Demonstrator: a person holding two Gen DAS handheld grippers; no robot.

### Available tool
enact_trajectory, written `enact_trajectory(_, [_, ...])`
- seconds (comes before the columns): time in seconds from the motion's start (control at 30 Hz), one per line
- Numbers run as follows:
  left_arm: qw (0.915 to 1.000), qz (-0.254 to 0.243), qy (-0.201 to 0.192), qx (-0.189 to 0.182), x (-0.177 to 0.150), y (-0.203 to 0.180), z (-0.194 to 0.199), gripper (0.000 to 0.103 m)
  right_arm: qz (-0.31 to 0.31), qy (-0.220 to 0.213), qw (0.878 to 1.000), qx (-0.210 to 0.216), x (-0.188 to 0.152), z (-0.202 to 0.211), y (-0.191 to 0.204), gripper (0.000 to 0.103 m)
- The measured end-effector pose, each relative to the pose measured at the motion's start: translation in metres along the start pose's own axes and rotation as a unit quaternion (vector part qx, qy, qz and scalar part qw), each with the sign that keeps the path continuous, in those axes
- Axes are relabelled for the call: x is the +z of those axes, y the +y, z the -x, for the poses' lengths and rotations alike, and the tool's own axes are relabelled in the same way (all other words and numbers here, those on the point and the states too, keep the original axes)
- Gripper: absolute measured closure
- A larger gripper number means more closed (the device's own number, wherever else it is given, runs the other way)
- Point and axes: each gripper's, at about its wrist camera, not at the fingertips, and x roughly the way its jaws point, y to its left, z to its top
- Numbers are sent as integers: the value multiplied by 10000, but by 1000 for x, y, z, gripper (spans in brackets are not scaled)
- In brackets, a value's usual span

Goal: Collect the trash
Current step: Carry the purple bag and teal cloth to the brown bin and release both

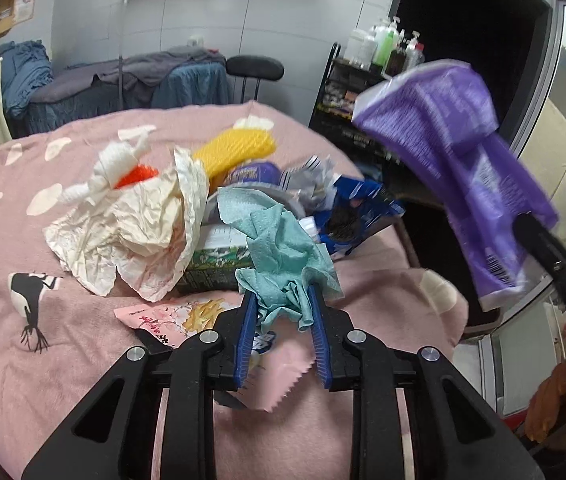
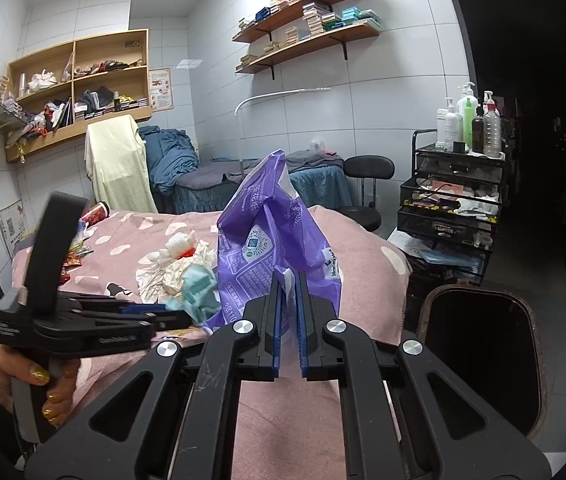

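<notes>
My left gripper [image 1: 283, 292] is shut on a crumpled teal paper towel [image 1: 283, 248] at the front of a trash pile on the pink bed cover [image 1: 43, 360]. The pile holds crumpled cream paper [image 1: 131, 236], a yellow packet [image 1: 235, 148], a blue wrapper [image 1: 355, 216] and a green box [image 1: 215, 268]. A pink snack wrapper [image 1: 167, 316] lies under the left gripper. My right gripper [image 2: 290, 276] is shut on a purple plastic bag [image 2: 267, 240] and holds it above the bed's right edge; the bag also shows in the left wrist view [image 1: 455, 160].
A dark open bin [image 2: 483, 356] stands on the floor right of the bed. A black trolley [image 2: 451, 200] with bottles stands behind it. A black stool [image 2: 367, 172] and a second bed [image 2: 203, 184] are further back. More wrappers [image 2: 79, 248] lie at the bed's far left.
</notes>
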Motion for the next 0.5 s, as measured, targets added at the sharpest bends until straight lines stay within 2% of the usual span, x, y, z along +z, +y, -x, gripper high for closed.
enact_trajectory(0.2, [9988, -126, -432, -193, 7, -23, 21, 77, -107, -171, 9995, -261, 0, 12, -14, 95])
enact_trajectory(0.5, [9952, -679, -410, -581, 15, -72, 5, 77, -595, -200, 9927, -1028, -4, 20, -68, 95])
